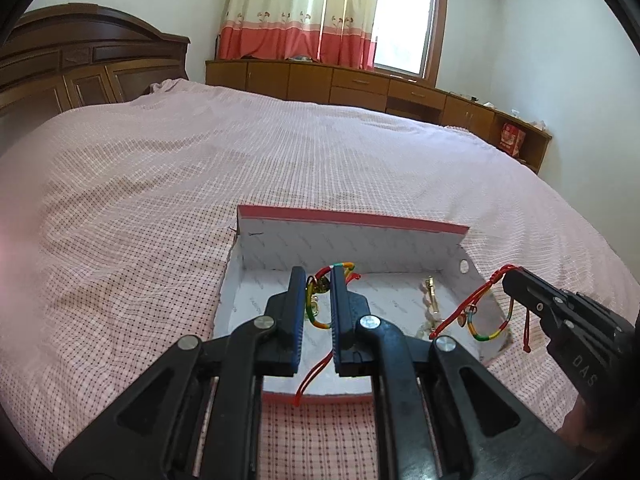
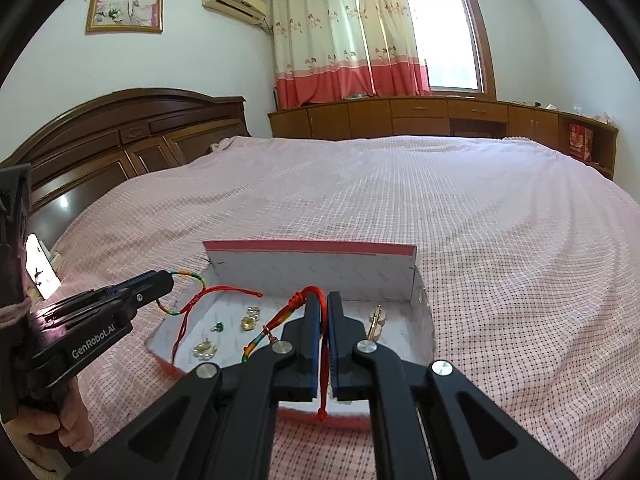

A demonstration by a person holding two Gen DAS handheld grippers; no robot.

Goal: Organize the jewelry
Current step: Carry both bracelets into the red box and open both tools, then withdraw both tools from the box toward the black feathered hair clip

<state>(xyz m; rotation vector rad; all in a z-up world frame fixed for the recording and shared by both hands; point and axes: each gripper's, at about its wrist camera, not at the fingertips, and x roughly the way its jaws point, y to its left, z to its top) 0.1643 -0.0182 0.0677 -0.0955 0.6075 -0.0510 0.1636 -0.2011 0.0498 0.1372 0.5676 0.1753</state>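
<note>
Left wrist view: your left gripper (image 1: 314,280) fingers pinch a rainbow bracelet (image 1: 320,322) over the box (image 1: 348,236). Your right gripper (image 2: 323,300) fingers clamp a second bracelet's red cord (image 2: 323,380). Lower both inside, well apart, avoiding tangles.

A shallow white cardboard box (image 2: 424,312) lies on the pink checked bedspread (image 2: 400,200), small gold trinkets (image 2: 248,322) inside it.

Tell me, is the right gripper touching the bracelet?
Touching. The right wrist view shows the right gripper shut on the bracelet, with red cord running between its fingers; the left wrist view shows the bracelet hanging from its tip over the box.
</note>
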